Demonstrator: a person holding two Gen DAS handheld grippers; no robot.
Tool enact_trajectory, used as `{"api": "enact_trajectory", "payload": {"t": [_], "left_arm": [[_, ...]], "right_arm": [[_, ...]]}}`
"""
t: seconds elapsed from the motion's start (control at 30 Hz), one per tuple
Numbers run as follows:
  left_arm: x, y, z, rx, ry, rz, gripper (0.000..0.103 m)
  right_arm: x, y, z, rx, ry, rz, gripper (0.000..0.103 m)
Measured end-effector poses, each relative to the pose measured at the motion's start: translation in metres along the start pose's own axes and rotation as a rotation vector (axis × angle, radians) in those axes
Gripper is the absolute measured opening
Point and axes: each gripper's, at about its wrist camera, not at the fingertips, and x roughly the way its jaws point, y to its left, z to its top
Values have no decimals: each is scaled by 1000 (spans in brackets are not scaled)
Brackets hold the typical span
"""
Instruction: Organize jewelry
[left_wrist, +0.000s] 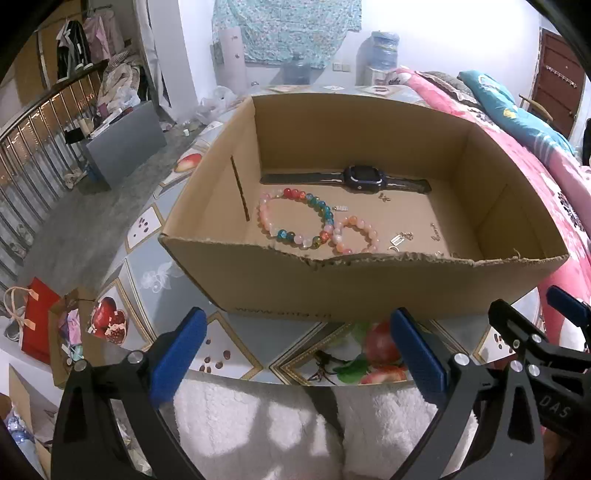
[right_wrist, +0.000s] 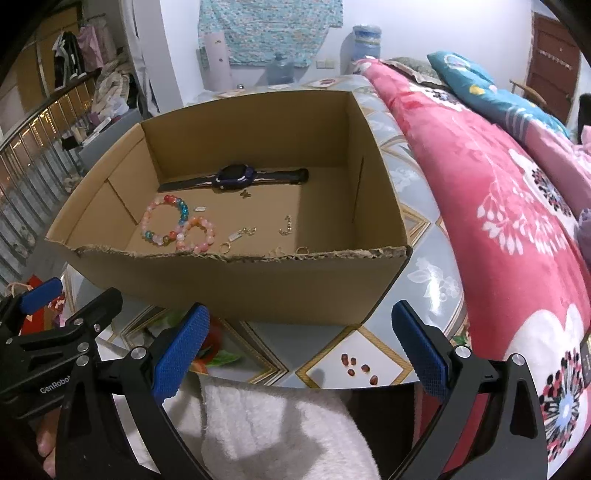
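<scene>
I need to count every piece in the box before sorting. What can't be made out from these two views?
- Small gold pieces: too small to identify in both views.
- Rings along the cardboard box's torn front wall: partly hidden, more so in the left wrist view.
- Box floor right behind that wall: hidden in both views.

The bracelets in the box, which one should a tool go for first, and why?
Probably the left tool should reach over the torn front wall of the cardboard box toward the multicolour bead bracelet. Both tools hang open and empty in front of the box, and that bracelet lies on the left, big and easy to pinch, touching the pink bracelet.
</scene>
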Motion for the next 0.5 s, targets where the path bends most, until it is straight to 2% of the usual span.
{"api": "enact_trajectory", "payload": {"t": [0.5], "left_arm": [[2,2,2,-12,1,7,97]], "right_arm": [[0,0,5,-3,-4,-22,95]]}}
